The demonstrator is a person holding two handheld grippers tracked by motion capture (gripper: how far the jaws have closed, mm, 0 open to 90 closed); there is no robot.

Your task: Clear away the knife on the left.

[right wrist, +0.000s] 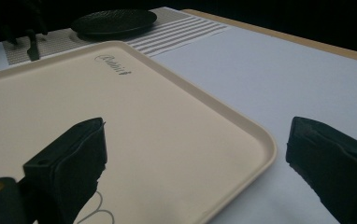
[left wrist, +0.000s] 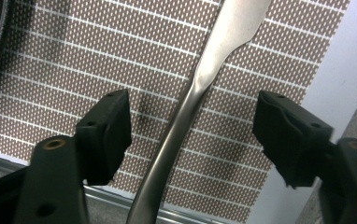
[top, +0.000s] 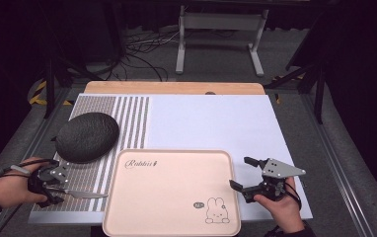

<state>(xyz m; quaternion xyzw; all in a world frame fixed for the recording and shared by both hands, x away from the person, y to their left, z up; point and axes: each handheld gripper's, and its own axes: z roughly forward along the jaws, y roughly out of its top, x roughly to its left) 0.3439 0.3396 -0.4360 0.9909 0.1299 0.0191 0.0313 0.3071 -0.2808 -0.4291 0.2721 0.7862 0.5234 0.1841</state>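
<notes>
A silver table knife point(top: 85, 195) lies on the dotted and striped placemat point(top: 127, 123) at the table's front left, its blade pointing at the tray. My left gripper point(top: 53, 190) is low over the handle end. In the left gripper view the knife point(left wrist: 200, 84) runs up between the jaws of the left gripper point(left wrist: 193, 123), with a gap on each side, so the gripper is open. My right gripper point(top: 241, 173) stands open at the right rim of the beige tray point(top: 171, 197). In the right gripper view, the right gripper point(right wrist: 195, 144) has one jaw over the tray point(right wrist: 120, 116) and the other over the white sheet.
A dark oval dish point(top: 87, 137) rests on the placemat behind the knife, also far off in the right gripper view point(right wrist: 116, 21). The white sheet point(top: 211, 123) covers the table's middle and right. The tray bears a rabbit drawing point(top: 216, 210). A metal stand point(top: 221, 34) and cables stand beyond the table.
</notes>
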